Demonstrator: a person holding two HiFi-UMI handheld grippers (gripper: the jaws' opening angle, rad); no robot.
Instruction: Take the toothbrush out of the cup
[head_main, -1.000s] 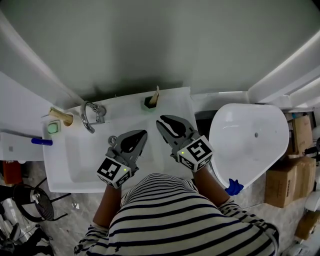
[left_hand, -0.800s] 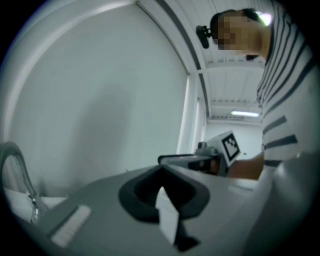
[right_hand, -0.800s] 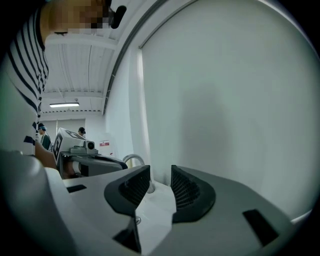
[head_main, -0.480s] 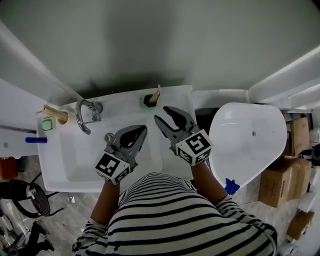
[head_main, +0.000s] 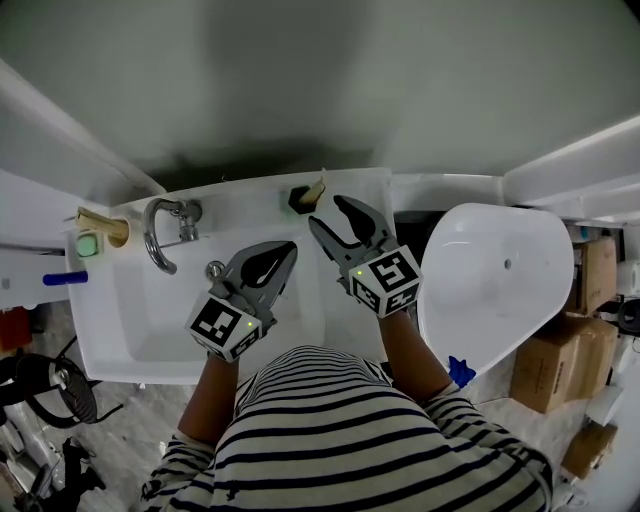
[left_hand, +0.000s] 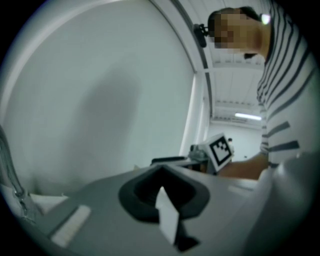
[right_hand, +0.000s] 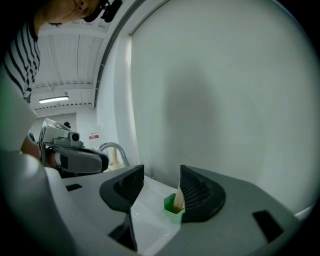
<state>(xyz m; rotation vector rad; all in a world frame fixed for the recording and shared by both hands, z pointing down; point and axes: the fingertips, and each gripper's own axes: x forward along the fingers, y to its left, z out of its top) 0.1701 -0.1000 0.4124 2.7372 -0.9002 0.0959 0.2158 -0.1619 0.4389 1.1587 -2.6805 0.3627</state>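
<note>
You are holding your right gripper (head_main: 326, 217) with jaws spread; they have just been opening. The cup (right_hand: 172, 207) and toothbrush (right_hand: 179, 196) are sitting just ahead between them, untouched. Your left gripper (head_main: 283, 252) is pressing together on nothing.

The right gripper (right_hand: 160, 182) is grey with black ribbed pads (right_hand: 197, 187) and a black-and-white patterned cube (head_main: 388, 283). The left gripper (head_main: 288, 249) is grey too. Just ahead of the right one are a green cup (right_hand: 172, 209) and a pale, perhaps wood-toned toothbrush (right_hand: 179, 198). The sink (head_main: 120, 310) beneath both is white, and the shirt (head_main: 330, 430) behind them is dark-striped.
</note>
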